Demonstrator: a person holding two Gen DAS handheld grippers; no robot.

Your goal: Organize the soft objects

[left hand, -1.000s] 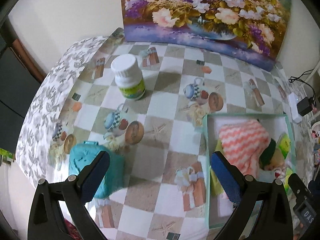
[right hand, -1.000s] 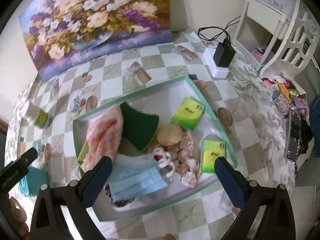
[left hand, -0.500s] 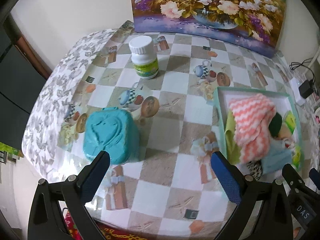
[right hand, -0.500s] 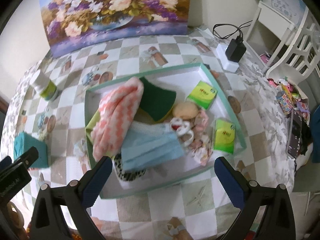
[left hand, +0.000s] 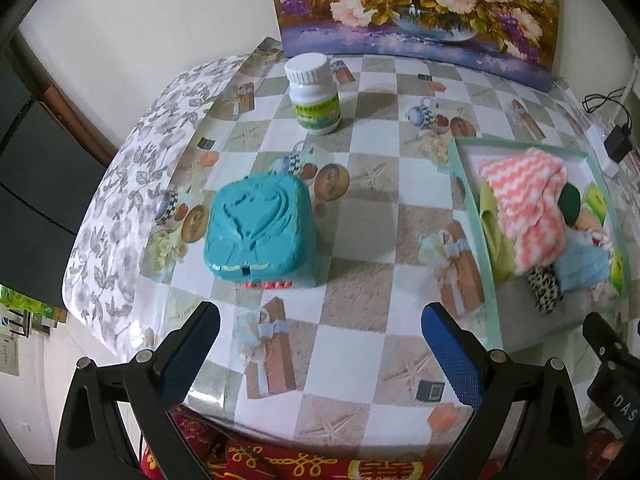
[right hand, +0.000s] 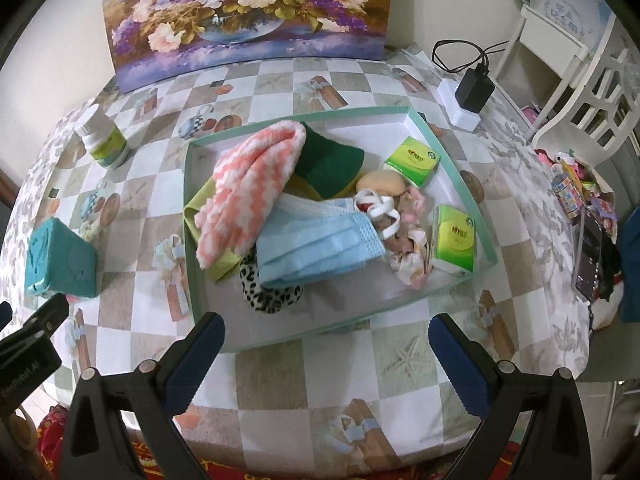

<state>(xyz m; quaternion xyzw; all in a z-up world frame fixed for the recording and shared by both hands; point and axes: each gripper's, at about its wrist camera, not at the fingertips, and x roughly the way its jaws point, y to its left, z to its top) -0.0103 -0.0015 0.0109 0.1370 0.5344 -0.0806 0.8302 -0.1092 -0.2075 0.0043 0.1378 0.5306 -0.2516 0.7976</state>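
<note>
Mint-green tray (right hand: 460, 176) just ahead of right claw (right hand: 326, 358): pink towel (right hand: 250, 190), blue masks (right hand: 320, 246), green tissue packs (right hand: 456, 236). Both claws spread, empty; left claw (left hand: 320, 344) faces teal box (left hand: 260, 230).

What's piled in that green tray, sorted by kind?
In the tray:
Towel: 1
Face mask: 1
Tissue packs: 2
Sponges: 2
Scrunchies: 2
Yellow-green cloth: 1
Red-and-white item, kind unclear: 1
Total: 10
</note>
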